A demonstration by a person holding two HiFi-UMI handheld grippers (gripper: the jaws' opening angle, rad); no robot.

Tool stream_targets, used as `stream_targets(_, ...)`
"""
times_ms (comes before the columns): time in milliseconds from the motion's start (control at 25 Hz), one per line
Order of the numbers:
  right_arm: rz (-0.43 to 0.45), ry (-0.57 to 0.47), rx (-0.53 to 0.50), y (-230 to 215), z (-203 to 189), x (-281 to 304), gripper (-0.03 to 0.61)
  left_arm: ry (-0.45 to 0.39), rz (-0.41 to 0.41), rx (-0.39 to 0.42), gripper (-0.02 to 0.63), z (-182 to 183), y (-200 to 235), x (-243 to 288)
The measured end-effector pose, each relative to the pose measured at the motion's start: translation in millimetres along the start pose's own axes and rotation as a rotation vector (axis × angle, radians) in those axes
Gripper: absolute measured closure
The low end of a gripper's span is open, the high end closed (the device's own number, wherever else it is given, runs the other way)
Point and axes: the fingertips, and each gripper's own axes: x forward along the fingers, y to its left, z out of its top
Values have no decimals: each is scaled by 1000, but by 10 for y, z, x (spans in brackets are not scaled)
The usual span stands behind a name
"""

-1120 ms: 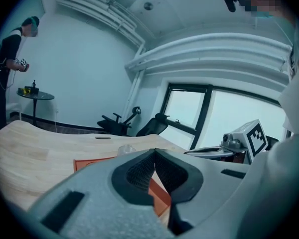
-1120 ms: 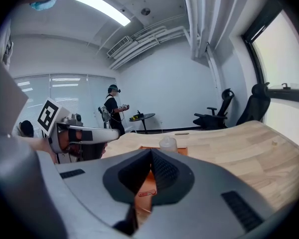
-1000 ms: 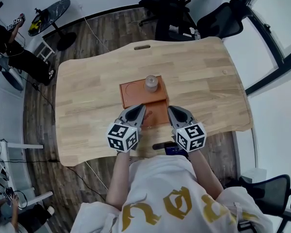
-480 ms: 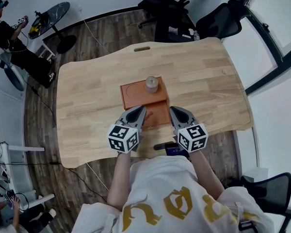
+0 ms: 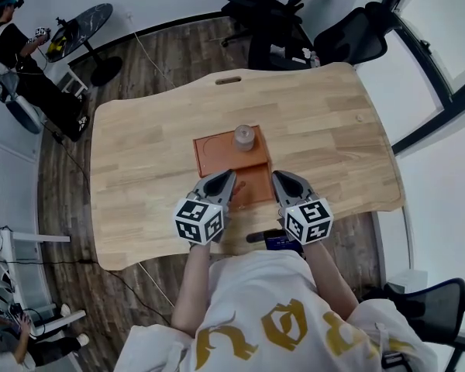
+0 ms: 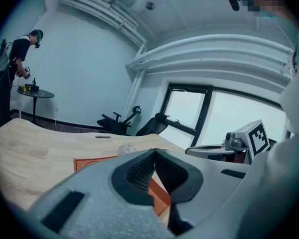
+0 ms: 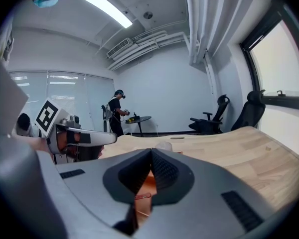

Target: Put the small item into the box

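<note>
Grey jaws of my left gripper (image 5: 227, 177) are clenched tip to tip on nothing, at the near left edge of the box (image 5: 215, 150). My right gripper (image 5: 279, 177) is closed and empty too, at its near right corner. Past both, the small item (image 5: 242, 136) sits on the box's far right part.

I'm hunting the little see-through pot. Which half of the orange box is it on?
The far orange half, the flat one with a round groove; the small clear pot stands at its far right edge.
</note>
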Motion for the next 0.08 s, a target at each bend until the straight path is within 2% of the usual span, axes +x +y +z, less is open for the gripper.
stream_targets(80,1,3,3,5,-13,6,568,0,-1,1,604,12,4,8)
